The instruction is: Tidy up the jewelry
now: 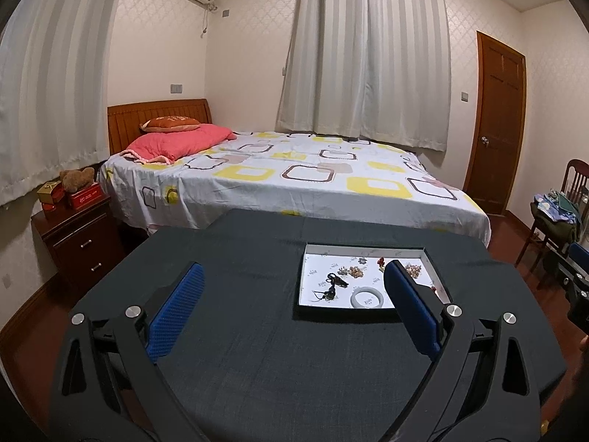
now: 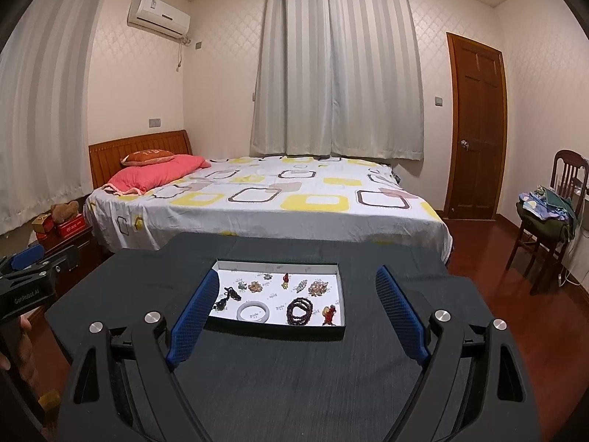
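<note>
A shallow black tray with a white floor sits on the dark cloth table. It holds a white bangle, a dark bead bracelet, a black pendant on a cord, a red charm and several small brooches. My right gripper is open and empty, above the table just short of the tray. My left gripper is open and empty, to the left of the tray; its right finger hides the tray's right part.
The dark cloth table fills the foreground. Behind it stands a bed with a patterned sheet. A nightstand is at the left, a chair with clothes and a wooden door at the right.
</note>
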Tool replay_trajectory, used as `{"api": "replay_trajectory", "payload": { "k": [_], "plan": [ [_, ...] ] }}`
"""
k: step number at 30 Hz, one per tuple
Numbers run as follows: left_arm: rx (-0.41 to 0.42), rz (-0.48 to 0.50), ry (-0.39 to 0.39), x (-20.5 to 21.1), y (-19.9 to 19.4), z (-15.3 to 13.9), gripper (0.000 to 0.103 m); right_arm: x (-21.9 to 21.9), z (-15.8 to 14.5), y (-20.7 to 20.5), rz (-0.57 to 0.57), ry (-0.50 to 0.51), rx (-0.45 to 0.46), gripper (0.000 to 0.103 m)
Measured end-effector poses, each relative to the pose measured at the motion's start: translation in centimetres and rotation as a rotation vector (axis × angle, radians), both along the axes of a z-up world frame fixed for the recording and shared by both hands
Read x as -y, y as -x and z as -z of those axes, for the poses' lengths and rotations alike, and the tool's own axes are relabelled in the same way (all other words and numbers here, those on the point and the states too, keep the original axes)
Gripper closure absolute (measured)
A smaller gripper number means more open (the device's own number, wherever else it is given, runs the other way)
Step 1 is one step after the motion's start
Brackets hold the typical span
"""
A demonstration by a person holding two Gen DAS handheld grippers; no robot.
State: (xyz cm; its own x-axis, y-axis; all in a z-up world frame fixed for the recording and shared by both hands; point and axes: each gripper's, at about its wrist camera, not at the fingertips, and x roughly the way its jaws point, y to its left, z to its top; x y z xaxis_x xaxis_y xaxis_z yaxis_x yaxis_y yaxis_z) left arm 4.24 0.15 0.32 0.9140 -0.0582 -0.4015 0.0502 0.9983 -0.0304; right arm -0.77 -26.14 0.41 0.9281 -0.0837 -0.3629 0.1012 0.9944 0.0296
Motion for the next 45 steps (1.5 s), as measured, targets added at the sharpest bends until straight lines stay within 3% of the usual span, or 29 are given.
{"api": "replay_trajectory", "payload": {
  "k": [45],
  "plan": [
    [0.005,0.001,0.009,0.2,0.35,0.02,0.007,0.28,-0.65,-0.39,-0.002,0.002,-0.002,0.019]
  ]
}}
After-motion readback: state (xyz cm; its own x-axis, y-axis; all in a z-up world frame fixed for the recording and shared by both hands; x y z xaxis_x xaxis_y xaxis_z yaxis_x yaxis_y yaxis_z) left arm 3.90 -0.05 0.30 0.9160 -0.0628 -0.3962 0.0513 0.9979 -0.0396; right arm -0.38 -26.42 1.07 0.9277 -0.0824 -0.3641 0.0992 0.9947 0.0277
